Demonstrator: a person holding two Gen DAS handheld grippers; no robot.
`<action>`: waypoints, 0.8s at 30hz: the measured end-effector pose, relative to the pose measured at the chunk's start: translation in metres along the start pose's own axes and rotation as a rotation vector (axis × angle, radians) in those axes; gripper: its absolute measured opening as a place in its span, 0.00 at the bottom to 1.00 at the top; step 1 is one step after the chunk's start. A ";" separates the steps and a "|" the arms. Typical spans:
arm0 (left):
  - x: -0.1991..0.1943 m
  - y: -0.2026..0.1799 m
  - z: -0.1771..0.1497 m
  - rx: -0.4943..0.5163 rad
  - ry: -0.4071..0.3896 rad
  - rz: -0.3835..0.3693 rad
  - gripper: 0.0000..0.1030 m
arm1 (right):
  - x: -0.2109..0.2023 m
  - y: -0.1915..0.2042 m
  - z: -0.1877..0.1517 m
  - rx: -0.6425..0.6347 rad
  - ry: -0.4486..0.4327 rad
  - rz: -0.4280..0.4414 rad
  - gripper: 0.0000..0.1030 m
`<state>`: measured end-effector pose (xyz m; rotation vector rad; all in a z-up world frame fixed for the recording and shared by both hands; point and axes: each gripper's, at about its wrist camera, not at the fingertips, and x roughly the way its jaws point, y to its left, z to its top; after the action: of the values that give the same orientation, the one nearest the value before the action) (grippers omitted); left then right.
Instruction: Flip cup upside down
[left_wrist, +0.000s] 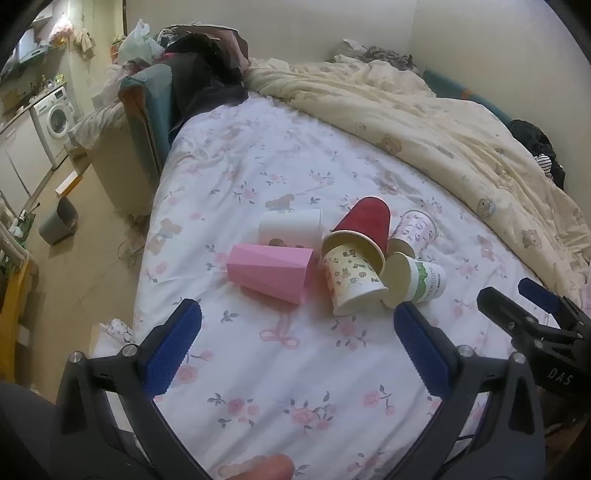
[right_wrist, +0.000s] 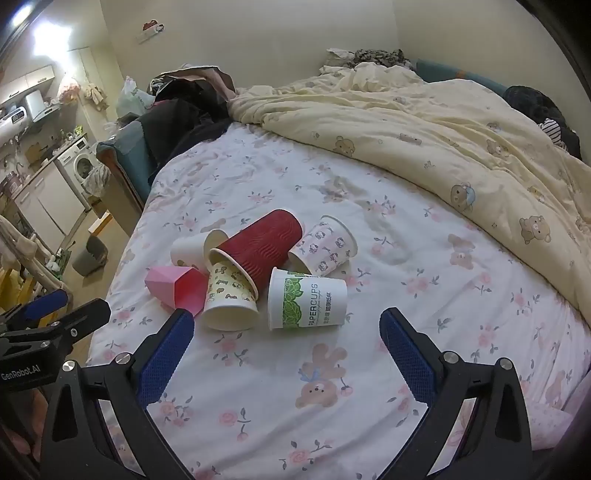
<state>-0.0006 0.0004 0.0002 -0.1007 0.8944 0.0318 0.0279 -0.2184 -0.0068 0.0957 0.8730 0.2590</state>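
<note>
Six cups lie tipped over in a loose cluster on the floral bedsheet (right_wrist: 406, 258), all on their sides. In the right wrist view the red ribbed cup (right_wrist: 258, 245) sits at the middle of the heap, its mouth resting over the yellow cartoon-print cup (right_wrist: 229, 295) at its 7 o'clock. The green-banded paper cup (right_wrist: 308, 299) lies at the red one's 5 o'clock, touching the yellow cup; a pink-printed cup (right_wrist: 325, 247) lies at 3 o'clock, a white cup (right_wrist: 188, 251) at 9 o'clock, and the faceted pink cup (right_wrist: 177, 286) at 8 o'clock. The right gripper (right_wrist: 286, 339) hovers with jaws spread wide and nothing between them, the green-banded cup just ahead at 12 o'clock. The left gripper (left_wrist: 297, 332) is likewise released and empty, near the pink cup and the yellow cup. A cream quilt (right_wrist: 443, 129) is bunched at 1 o'clock.
</note>
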 end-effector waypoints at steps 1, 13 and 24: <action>0.000 0.000 0.000 0.001 0.000 0.001 1.00 | 0.000 -0.001 0.000 0.008 -0.004 0.012 1.00; 0.000 0.000 0.000 -0.002 0.008 0.003 1.00 | 0.001 0.000 0.001 0.020 -0.001 0.019 1.00; 0.001 0.000 -0.002 -0.004 0.008 0.001 1.00 | 0.004 -0.002 -0.003 0.018 0.000 0.022 1.00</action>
<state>-0.0016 0.0006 -0.0015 -0.1041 0.9022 0.0336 0.0284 -0.2189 -0.0120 0.1222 0.8749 0.2718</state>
